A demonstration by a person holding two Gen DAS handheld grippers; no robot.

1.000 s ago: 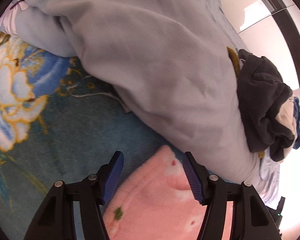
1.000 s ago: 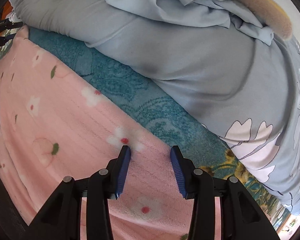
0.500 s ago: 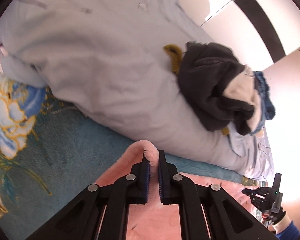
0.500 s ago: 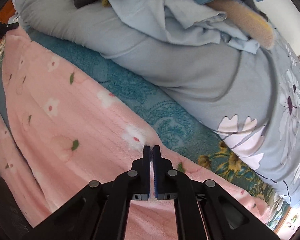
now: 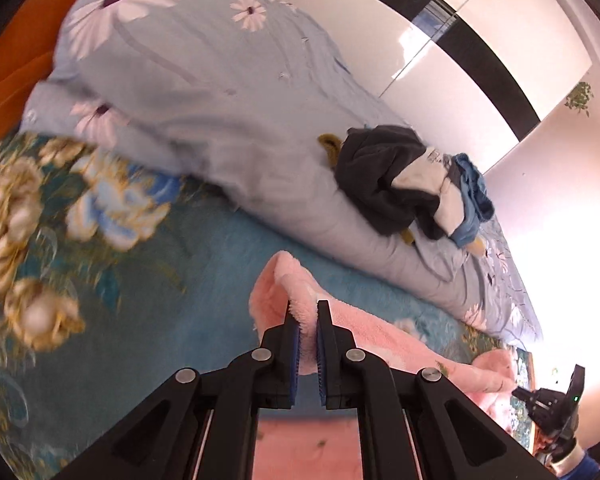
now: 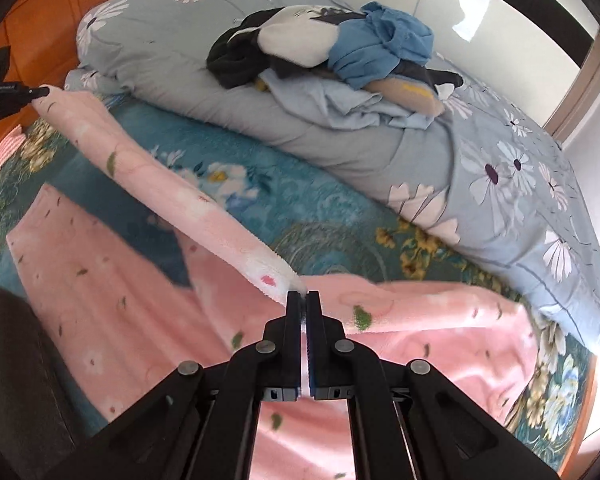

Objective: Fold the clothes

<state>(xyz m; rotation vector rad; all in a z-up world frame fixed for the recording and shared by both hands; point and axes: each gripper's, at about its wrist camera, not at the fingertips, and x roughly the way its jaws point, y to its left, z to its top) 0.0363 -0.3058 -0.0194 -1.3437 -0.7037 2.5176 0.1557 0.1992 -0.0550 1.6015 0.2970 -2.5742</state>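
We hold one pink fleece garment (image 6: 148, 308), printed with small flowers, above a bed covered by a teal floral blanket (image 5: 100, 280). Our left gripper (image 5: 307, 320) is pinching a rolled pink edge between its blue pads. Our right gripper (image 6: 303, 300) is pressed together on another point of the same edge. From the right wrist view the edge runs taut as a band from our gripper toward ten o'clock, where the other gripper holds it, while the rest of the garment drapes down onto the bed at six o'clock.

The fabric looks thick, plush and light; we judge it will sag and stretch rather than hold a crease, and its pile should grip well, not slip. Corners or hems seem the best places to hold, kept level so the fold falls square.

Count: two grippers, one pink garment. At twelve o'clock, one rolled pale blue duvet (image 6: 380, 148) with daisy print carries one pile of unfolded clothes (image 6: 320, 44), holding at least a dark piece, a white one, a blue one and a tan one.
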